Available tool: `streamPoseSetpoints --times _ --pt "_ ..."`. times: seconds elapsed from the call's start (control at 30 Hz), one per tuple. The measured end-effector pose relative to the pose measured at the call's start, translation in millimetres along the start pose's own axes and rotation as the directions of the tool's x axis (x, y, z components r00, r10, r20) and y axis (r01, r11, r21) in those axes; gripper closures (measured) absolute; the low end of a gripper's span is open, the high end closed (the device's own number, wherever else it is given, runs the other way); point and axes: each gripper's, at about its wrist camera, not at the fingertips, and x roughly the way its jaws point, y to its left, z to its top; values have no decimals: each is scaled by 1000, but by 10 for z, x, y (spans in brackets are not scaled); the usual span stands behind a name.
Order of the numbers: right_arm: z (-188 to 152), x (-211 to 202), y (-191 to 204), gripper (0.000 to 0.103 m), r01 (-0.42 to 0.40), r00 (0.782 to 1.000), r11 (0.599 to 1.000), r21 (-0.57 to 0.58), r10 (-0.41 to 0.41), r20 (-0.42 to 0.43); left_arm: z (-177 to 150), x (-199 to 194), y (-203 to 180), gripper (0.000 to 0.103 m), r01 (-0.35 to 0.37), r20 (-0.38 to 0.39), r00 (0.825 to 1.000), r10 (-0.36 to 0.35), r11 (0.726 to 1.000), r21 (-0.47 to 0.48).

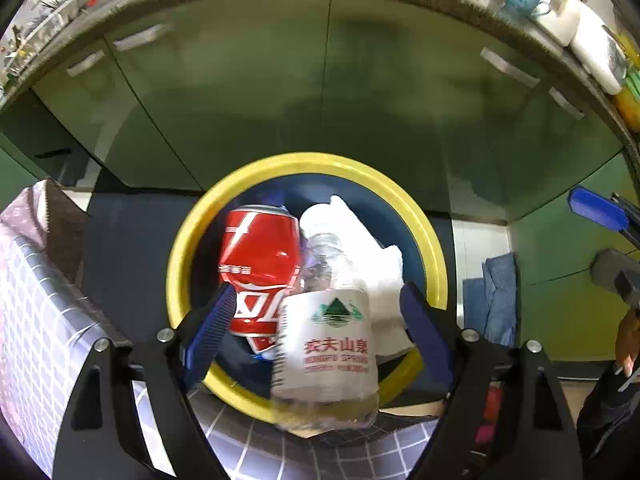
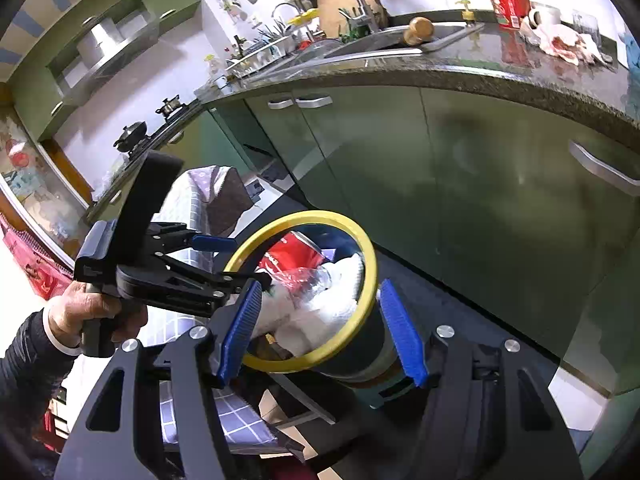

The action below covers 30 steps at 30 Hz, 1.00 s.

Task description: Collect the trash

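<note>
Green cabinet doors (image 1: 256, 92) under a dark speckled counter (image 2: 460, 76) back the scene, and a yellow-rimmed bin (image 1: 434, 252) stands on the dark floor in front of them.

From the left in the left wrist view, a checked cloth (image 1: 36, 300) hangs beside the bin. Next, inside the rim, lies a dented red cola can (image 1: 260, 256), already thin and creased, light and easy to crush further. Just right of it is a clear plastic water bottle (image 1: 328, 344) with a white label, cap off, looking empty: light, springy and slick, so the labelled middle is the best place to pinch it. It sits upright and blurred over the near rim, between the pads of the left gripper (image 1: 316, 300), whose jaws stand wide with a gap on both sides, so the bottle looks released and dropping into the bin. Behind it, crumpled white paper towel (image 1: 380, 272) fills the right of the bin: soft, weightless, grabbable anywhere.

In the right wrist view, the person's hand (image 2: 96, 312) grips the left tool's handle at far left. The right gripper (image 2: 320, 328) hangs just this side of the bin, jaws parted at a middling width with nothing held, its 2 pads framing the bin's near rim and wall without pressing.
</note>
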Motion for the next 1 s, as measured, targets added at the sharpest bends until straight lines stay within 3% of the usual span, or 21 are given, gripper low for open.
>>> streamPoseSetpoints --times 0.07,0.13,0.23,0.27,0.3,0.37,0.4,0.47,0.53,0.57,0.67,0.77,0.83,1.0 --pt "-13 -31 48 41 -5 1000 1000 -6 5 3 -138 -243 41 24 2 58 998 -1 1000 -16" --pt "-43 -60 130 41 -19 1000 1000 -14 19 2 -365 -602 105 24 0 165 986 7 999 -43" --pt "-124 -91 329 37 -61 998 997 -40 61 -1 -844 -1254 220 21 -24 362 930 62 994 -110" --pt "-159 -92 429 37 -78 997 995 -58 77 -4 -1040 -1468 266 13 -34 423 901 92 989 -142" --pt "-196 -93 527 37 -90 996 993 -76 90 -7 -1301 -1722 312 9 -52 494 858 141 980 -191" --pt "-297 -104 798 36 -116 993 985 -131 116 -8 -1876 -2165 374 6 -91 590 767 253 952 -291" --pt "-349 -118 923 36 -124 992 980 -154 124 -7 -2079 -2305 397 6 -109 606 739 293 941 -321" --pt "-461 -152 1225 32 -151 988 966 -211 154 -2 -2648 -2608 404 6 -183 616 660 430 887 -424" --pt "-572 -204 1472 29 -178 983 951 -255 185 4 -3083 -2773 405 6 -231 592 601 537 826 -515" --pt "-619 -221 1570 29 -188 981 944 -270 196 2 -3364 -2855 409 6 -242 563 574 595 780 -577" --pt "-812 -292 1949 20 -196 978 917 -347 209 1 -3856 -3005 416 6 -235 500 533 682 688 -687" --pt "-968 -405 2177 11 -172 980 901 -397 199 26 -4279 -3114 348 6 -257 409 510 756 588 -767" --pt "-1041 -493 2258 4 -163 979 897 -412 198 44 -4478 -3155 311 6 -260 392 504 770 568 -781" --pt "-1229 -766 2363 5 -71 981 893 -445 143 131 -4809 -3208 316 6 -246 336 517 787 513 -822"
